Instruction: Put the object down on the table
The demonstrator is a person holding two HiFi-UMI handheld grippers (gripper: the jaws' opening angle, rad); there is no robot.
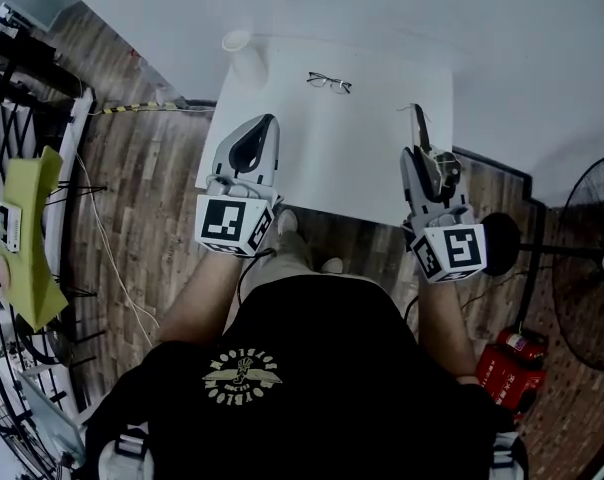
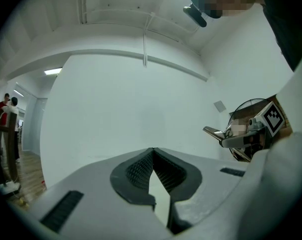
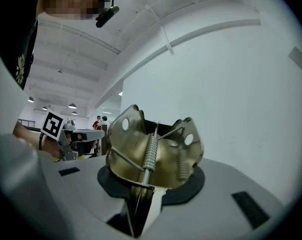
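Head view: my right claw (image 1: 420, 158) grips a metal clip (image 1: 420, 126) over the table (image 1: 362, 168), not yet set down.

Left gripper view: my left claw (image 2: 152, 153) is clenched and empty.

Right gripper view: the clip (image 3: 156, 149) sits clamped between my jaws. Lowering and release remain.

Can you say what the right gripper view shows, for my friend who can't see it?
The right tongs grip a brass-coloured metal spring clip, close to the camera, in front of a white wall. At the far left the left tongs show, small, with their square-marker cube.
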